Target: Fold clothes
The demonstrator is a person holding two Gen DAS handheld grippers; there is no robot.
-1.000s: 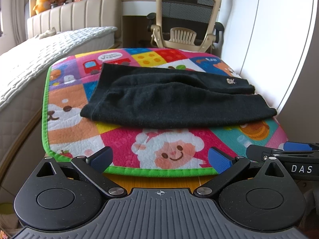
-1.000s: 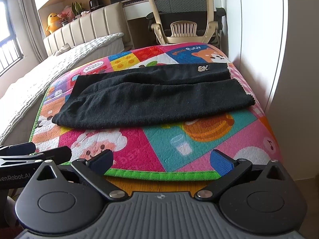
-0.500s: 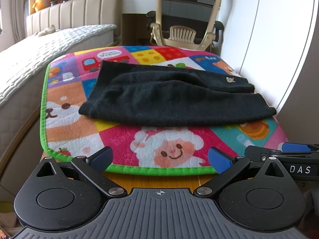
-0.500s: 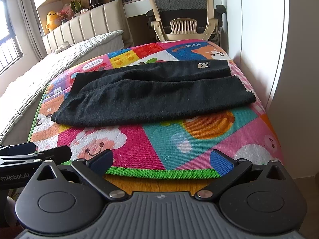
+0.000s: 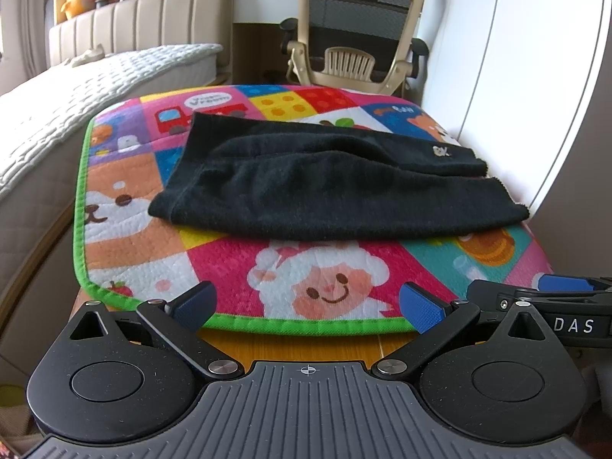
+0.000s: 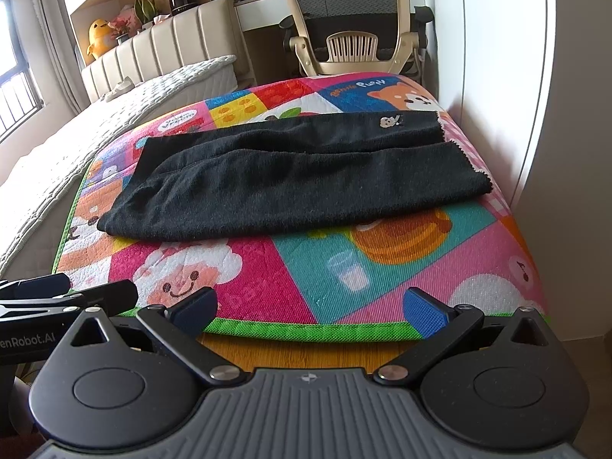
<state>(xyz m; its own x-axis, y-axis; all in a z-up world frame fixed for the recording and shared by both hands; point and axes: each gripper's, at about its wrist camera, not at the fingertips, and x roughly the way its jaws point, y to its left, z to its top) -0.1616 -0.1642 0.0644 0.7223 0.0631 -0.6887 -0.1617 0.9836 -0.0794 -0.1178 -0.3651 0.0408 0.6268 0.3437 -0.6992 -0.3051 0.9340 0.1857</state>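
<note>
A black garment (image 5: 329,187) lies folded lengthwise across a colourful cartoon play mat (image 5: 321,283), its near layer over a far layer with a small logo. It also shows in the right wrist view (image 6: 298,183) on the mat (image 6: 344,267). My left gripper (image 5: 308,306) is open and empty at the mat's near green edge, well short of the garment. My right gripper (image 6: 311,306) is open and empty at the same edge, to the right of the left one. Each gripper shows at the side of the other's view.
A white wall or wardrobe (image 6: 535,76) runs close along the mat's right side. A bed with a white quilt (image 5: 57,103) lies to the left. An office chair (image 5: 352,38) stands behind the mat. The wooden table edge (image 5: 306,344) shows under the mat.
Both grippers have risen slightly and tilted down a little, so the mat and garment sit lower in view. Both stay open and the garment has not moved.
</note>
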